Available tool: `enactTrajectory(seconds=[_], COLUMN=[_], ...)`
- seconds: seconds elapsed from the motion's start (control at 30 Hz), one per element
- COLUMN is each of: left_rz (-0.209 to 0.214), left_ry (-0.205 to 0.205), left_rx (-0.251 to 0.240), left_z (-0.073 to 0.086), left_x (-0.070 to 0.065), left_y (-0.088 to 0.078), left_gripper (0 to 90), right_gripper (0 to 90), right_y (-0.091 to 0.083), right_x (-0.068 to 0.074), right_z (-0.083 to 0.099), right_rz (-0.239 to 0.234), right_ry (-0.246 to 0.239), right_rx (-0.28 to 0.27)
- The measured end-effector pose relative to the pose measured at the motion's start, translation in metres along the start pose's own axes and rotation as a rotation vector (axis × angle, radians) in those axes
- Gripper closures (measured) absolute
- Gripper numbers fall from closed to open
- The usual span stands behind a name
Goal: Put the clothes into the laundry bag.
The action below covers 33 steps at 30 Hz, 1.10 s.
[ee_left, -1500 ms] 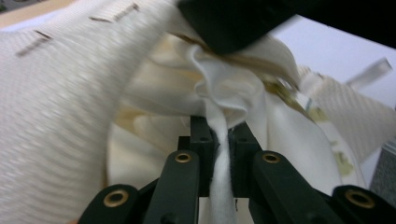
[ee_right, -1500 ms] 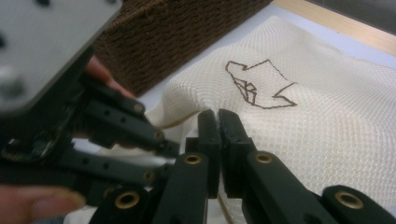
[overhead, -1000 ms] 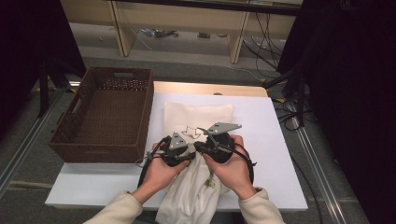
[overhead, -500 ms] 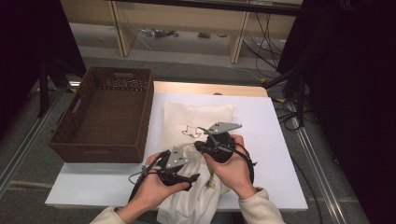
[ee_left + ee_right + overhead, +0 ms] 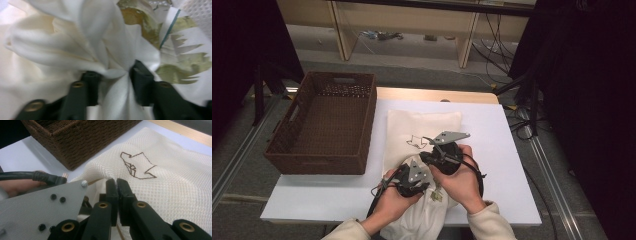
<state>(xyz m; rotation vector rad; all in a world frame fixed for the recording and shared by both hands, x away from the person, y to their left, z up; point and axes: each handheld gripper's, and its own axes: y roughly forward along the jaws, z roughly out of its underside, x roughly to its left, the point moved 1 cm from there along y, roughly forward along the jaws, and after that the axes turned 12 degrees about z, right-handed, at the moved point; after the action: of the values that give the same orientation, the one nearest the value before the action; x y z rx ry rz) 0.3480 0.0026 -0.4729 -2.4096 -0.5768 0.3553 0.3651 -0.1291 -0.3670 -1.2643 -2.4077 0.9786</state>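
Black jaws of your right gripper (image 5: 117, 185) stood pressed together on the edge of one cream mesh laundry bag (image 5: 170, 182), with a thin fold of the netting pinched between the two pads. Your left gripper (image 5: 112, 75) had its two black fingers (image 5: 91, 82) around a bunched fold of white cloth (image 5: 75, 50); those jaws had just been closing, the cloth lay gathered between them, and the pads seemed to press it from both sides, though the picture was blurred there. Just beyond that fold you could see one piece of fabric printed in olive-green and white (image 5: 180, 57), crossed by a thin teal stripe.

Seen from above, your left gripper (image 5: 412, 181) and your right gripper (image 5: 443, 155) sat close together over the near end of the mesh bag (image 5: 422, 127), your right one farther from you. You had two hands on them, one on each, and each gripper carried one grey three-cornered plate on top. The bag bore one dark stitched outline figure (image 5: 136, 166) on its upper face. It lay lengthwise on the single white table top (image 5: 492, 130), its near end hanging over the front edge between your forearms.

One brown woven wicker basket (image 5: 324, 125) stood on the table just beside the bag, on your left, with its long side running along the bag's edge.
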Motion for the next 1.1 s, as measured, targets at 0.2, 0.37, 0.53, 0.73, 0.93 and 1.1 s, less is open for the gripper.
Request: enactTrajectory(seconds=[0.2, 0.37, 0.53, 0.73, 0.93, 1.1], left_rz=[0.027, 0.016, -0.035, -0.077, -0.054, -0.02], left_ry=[-0.045, -0.067, -0.065, -0.145, -0.095, -0.047], left_rx=[-0.031, -0.107, -0.137, -0.144, -0.133, -0.112], left_z=[-0.007, -0.021, -0.027, -0.015, -0.014, -0.008], left_x=[0.002, 0.002, 0.018, 0.038, 0.035, 0.021], left_y=[-0.013, -0.033, -0.04, -0.02, -0.023, -0.038], left_gripper=[74.2, 74.7, 74.7, 73.5, 59.1, 36.2], right_gripper=[89.5, 89.5, 89.5, 89.6, 89.5, 89.5], right_y=[0.0, -0.004, -0.008, -0.002, -0.002, -0.003], right_x=[0.0, -0.001, 0.001, -0.001, -0.001, -0.004], right_z=[0.0, -0.001, -0.003, -0.001, 0.0, -0.001], right_rz=[0.0, -0.004, -0.014, -0.016, -0.015, -0.013], right_ry=[-0.004, -0.002, 0.022, -0.006, 0.018, -0.015], right_rx=[-0.001, -0.02, -0.031, -0.026, -0.006, -0.026])
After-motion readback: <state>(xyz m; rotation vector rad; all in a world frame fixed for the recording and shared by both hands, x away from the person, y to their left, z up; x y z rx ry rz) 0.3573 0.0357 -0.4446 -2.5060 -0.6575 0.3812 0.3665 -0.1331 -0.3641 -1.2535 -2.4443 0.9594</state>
